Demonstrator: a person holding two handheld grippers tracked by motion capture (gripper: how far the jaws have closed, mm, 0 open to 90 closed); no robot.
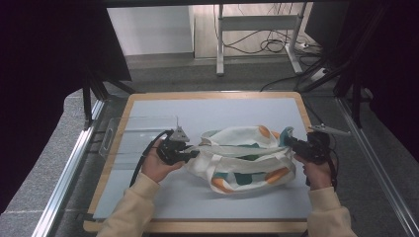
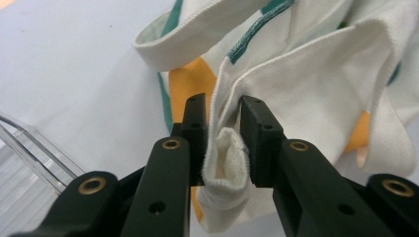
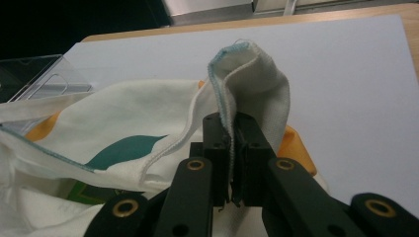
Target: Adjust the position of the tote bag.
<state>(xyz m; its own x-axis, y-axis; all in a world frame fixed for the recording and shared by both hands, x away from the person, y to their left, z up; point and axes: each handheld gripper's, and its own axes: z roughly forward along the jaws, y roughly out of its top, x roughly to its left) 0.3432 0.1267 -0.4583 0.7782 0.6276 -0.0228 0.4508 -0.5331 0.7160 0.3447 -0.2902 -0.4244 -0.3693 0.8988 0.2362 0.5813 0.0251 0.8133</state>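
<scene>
You have the cloth bag pinched at both ends, and it lies on the desk just right of the clear plastic box. The sensible step looks like spreading the bag flat, so draw both ends apart evenly, away from the bag's middle, and keep them low so the loose folds slide out instead of bunching. The left gripper sits at the bag's left end, its fingers closed on a folded hem; the fold between them is thick, so the grip may creep, and it is worth pulling slowly. The right gripper is at the bag's right end, its fingers nearly together and clamping a thin doubled edge with blue stitching. Both of your hands reach toward the bag from the near side of the desk, forearms angled inward, each gripper lying roughly level and pointing at the bag's middle.
</scene>
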